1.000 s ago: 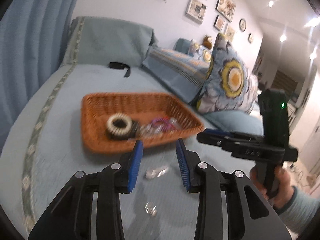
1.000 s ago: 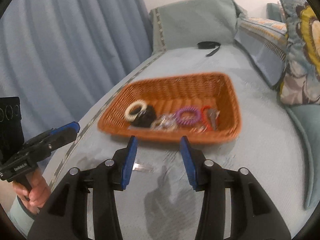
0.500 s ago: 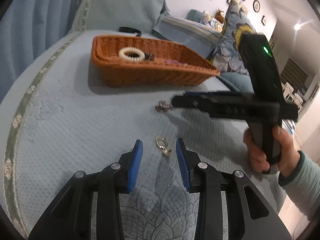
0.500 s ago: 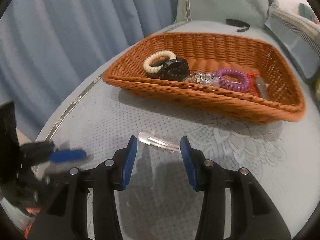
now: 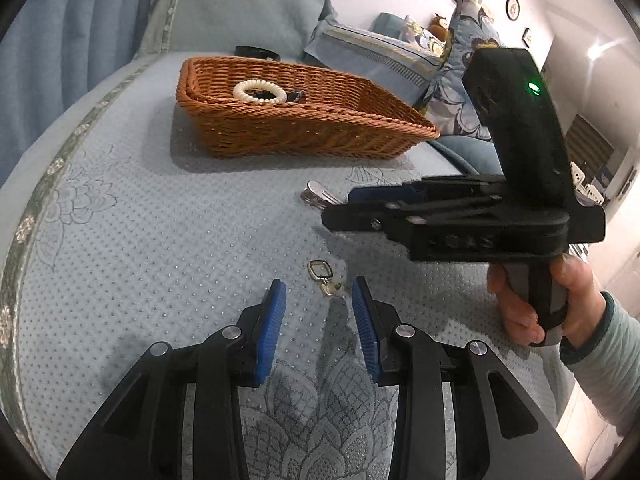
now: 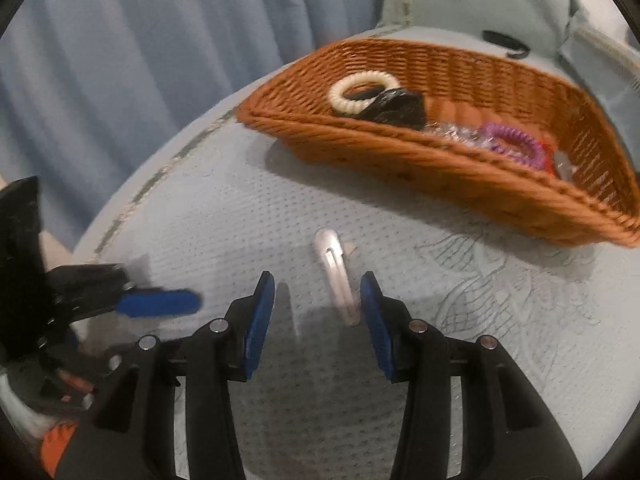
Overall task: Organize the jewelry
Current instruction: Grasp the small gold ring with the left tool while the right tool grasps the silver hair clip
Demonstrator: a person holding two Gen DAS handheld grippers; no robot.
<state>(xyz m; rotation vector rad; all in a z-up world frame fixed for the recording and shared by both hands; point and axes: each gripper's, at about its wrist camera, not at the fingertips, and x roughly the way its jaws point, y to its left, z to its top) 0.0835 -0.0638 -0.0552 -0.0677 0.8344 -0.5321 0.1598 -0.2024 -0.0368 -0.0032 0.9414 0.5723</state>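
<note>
A small gold earring [image 5: 322,277] lies on the pale blue cover just ahead of my left gripper [image 5: 318,289], whose blue pads stand open around empty air. In the right wrist view a silver hair clip [image 6: 335,272] lies lengthwise between the tips of my right gripper [image 6: 317,286], close to the right pad; the jaws are open and do not press it. The same clip [image 5: 319,196] shows in the left wrist view beside the right gripper [image 5: 340,210]. A wicker basket [image 5: 296,128] behind holds a cream bead bracelet [image 5: 259,91], a black piece, a purple coil band [image 6: 512,141] and other items.
The cover's patterned border runs along the left edge [image 5: 36,200], with blue curtains [image 6: 140,40] beyond. Floral cushions [image 5: 452,52] and a black strap [image 5: 256,52] lie behind the basket. A hand in a grey-green sleeve [image 5: 540,300] holds the right gripper.
Both grippers have dropped toward the cover. The earring now sits at the left gripper's tips. The right gripper has rolled and closed in on the hair clip, which now lies between its open pads.
</note>
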